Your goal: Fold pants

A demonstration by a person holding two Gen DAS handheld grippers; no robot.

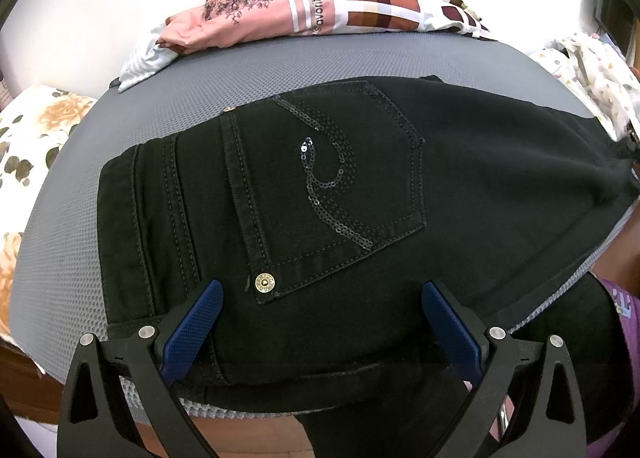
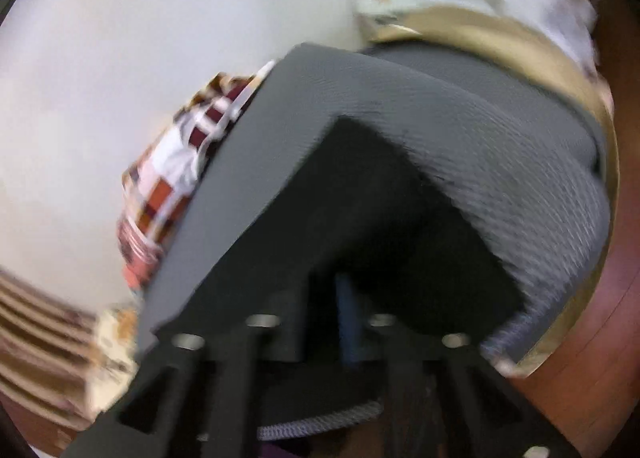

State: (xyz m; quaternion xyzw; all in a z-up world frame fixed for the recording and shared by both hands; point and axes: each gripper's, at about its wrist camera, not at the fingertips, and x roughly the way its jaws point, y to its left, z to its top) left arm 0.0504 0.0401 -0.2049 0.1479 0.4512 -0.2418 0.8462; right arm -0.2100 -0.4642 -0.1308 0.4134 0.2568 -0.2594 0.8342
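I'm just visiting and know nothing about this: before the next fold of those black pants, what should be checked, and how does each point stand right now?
1. black pants lie flat on the grey mat: ok.
2. left gripper open above the pants, clamping nothing: ok.
3. right gripper closed: ok; the blue pads look nearly together.
4. Right gripper actually holds pants fabric: cannot tell, that view is blurred.
5. Pink folded garment clear of the pants: ok.
6. Pants fully on the mat: not ok, the near edge hangs over.

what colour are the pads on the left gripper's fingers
Blue, with a fine dotted texture, on the left gripper's pads; clearest in the left wrist view.
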